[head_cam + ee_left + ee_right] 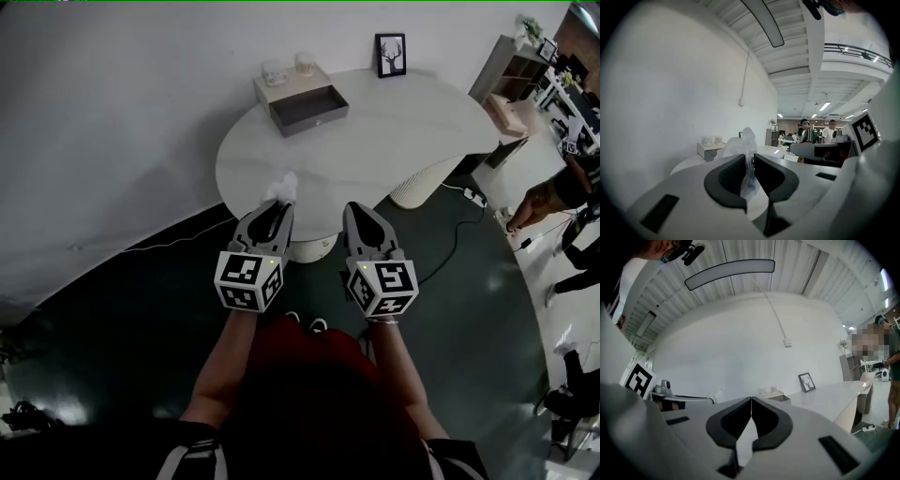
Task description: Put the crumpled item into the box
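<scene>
My left gripper point(278, 201) is shut on a crumpled clear plastic item point(282, 187), which sticks out past the jaw tips over the near edge of the white table point(412, 131). In the left gripper view the crumpled plastic point(740, 149) is pinched between the two dark jaws. My right gripper point(354, 212) hangs beside the left one, shut with nothing in it; in the right gripper view its jaws point(751, 404) meet tip to tip. The grey open box point(308, 108) stands at the far side of the table, well beyond both grippers.
A pale shelf unit point(291, 77) with two small cups stands behind the box. A framed deer picture point(391, 54) leans against the wall. The table's white pedestal point(424, 180) and a cable on the dark floor point(450, 246) lie to the right. A person point(562, 187) stands at far right.
</scene>
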`<state>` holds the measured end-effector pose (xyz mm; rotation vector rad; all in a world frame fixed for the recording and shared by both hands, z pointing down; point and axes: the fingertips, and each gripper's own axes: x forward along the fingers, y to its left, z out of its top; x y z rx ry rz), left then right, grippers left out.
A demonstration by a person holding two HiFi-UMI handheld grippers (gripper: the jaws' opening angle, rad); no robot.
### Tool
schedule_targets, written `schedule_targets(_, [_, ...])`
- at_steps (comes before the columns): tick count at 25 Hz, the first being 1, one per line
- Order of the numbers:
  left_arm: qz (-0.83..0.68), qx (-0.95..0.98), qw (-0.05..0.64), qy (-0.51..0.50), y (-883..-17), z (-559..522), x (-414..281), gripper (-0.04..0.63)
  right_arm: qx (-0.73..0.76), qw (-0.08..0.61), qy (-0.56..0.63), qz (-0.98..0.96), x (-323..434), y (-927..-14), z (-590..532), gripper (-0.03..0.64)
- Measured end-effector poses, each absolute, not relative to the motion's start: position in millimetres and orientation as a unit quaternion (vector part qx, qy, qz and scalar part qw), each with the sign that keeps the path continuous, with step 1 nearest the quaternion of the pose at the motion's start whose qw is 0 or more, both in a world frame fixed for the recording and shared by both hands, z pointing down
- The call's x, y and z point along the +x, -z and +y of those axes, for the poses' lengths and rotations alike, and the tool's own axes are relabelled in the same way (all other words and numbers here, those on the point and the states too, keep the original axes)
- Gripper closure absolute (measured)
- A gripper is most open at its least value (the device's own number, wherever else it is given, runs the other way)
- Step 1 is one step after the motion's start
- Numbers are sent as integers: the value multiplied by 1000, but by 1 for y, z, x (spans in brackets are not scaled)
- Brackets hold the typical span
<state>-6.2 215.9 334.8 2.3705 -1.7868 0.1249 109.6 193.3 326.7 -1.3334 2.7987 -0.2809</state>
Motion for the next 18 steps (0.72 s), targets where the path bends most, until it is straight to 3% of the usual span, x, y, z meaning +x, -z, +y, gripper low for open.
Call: schedule_targets(18, [-595,797,87,-56,-342,139,-46,522,-439,8,104,893,79,-336,124,601])
